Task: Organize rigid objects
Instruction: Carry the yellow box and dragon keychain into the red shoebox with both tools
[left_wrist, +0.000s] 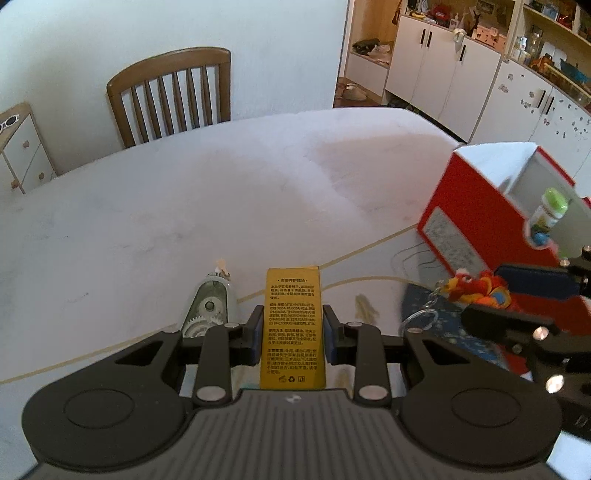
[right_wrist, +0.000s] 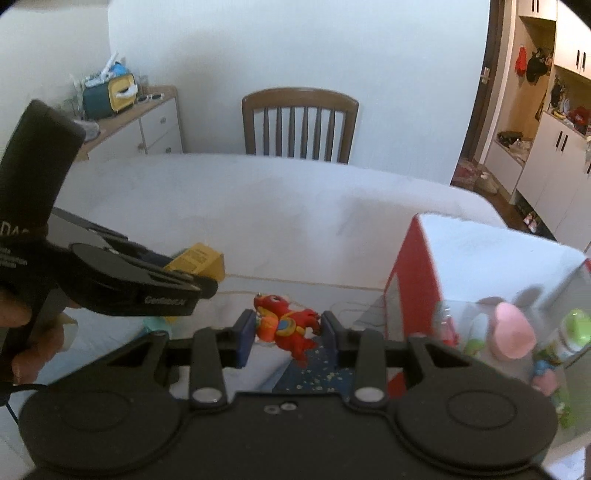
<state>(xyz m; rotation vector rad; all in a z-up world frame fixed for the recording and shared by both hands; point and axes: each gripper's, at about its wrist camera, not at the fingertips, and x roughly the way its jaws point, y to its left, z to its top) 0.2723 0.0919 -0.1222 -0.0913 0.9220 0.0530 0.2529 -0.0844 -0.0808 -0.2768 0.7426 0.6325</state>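
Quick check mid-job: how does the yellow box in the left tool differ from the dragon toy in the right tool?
The yellow box is a flat-sided carton with printed text; the dragon toy is a lumpy red and orange figure. The box runs lengthwise well past the left tool; the dragon sits crosswise and barely spans the right tool. The dragon carries a key ring; the box has no attachment. Both sit between their tool's pads, beside the red box.

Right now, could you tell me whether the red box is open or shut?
Open: the red box has no lid over its top, and a green-capped bottle shows inside.
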